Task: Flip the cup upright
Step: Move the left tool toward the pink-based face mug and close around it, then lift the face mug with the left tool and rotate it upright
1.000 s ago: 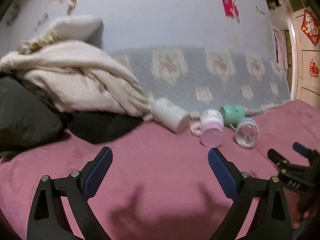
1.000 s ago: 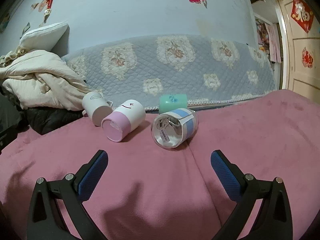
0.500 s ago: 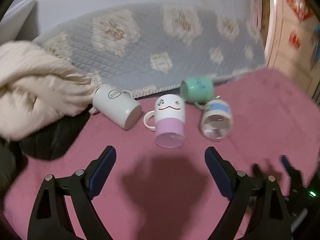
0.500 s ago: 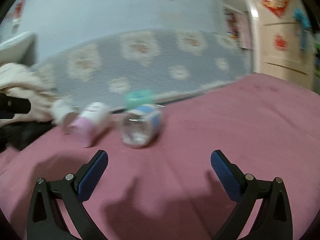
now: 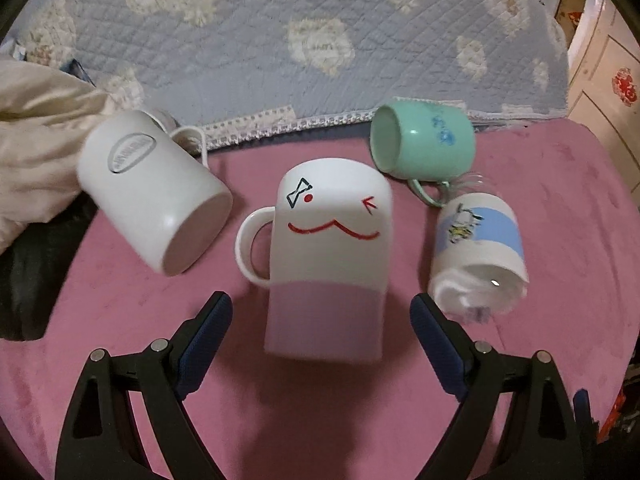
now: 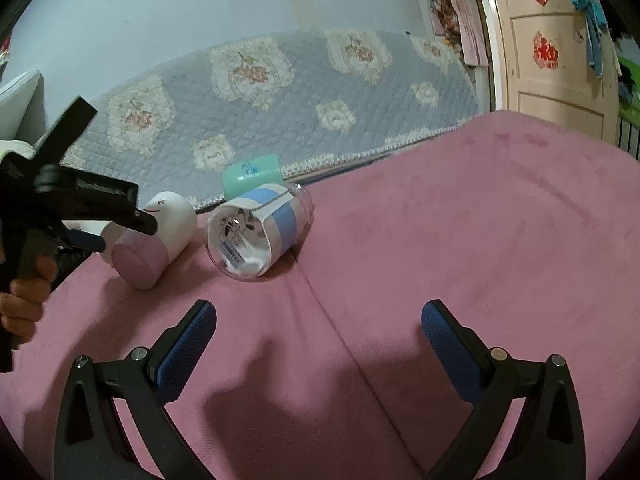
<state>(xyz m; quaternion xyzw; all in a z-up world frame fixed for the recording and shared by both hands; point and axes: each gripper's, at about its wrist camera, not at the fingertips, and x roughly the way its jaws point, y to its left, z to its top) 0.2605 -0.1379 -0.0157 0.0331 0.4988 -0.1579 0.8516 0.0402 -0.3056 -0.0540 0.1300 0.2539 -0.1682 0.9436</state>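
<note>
Between the spread fingers of the left gripper [image 5: 320, 320] lies the pink-and-white mug [image 5: 328, 264], on its side on the pink blanket [image 5: 560, 200], handle to the left. Step: approach, no contact yet. Next (my judgement): advance, close on the body, rotate upright. White mug [image 5: 152, 196] and clear cup [image 5: 478, 252] flank it closely; little side room. Right gripper [image 6: 318, 340] spread wide, holding nothing, over open blanket.

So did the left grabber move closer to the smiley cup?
Yes. The left gripper came forward toward the smiley mug, which now looms between its open fingers; the quilted cover behind also looks nearer.
</note>
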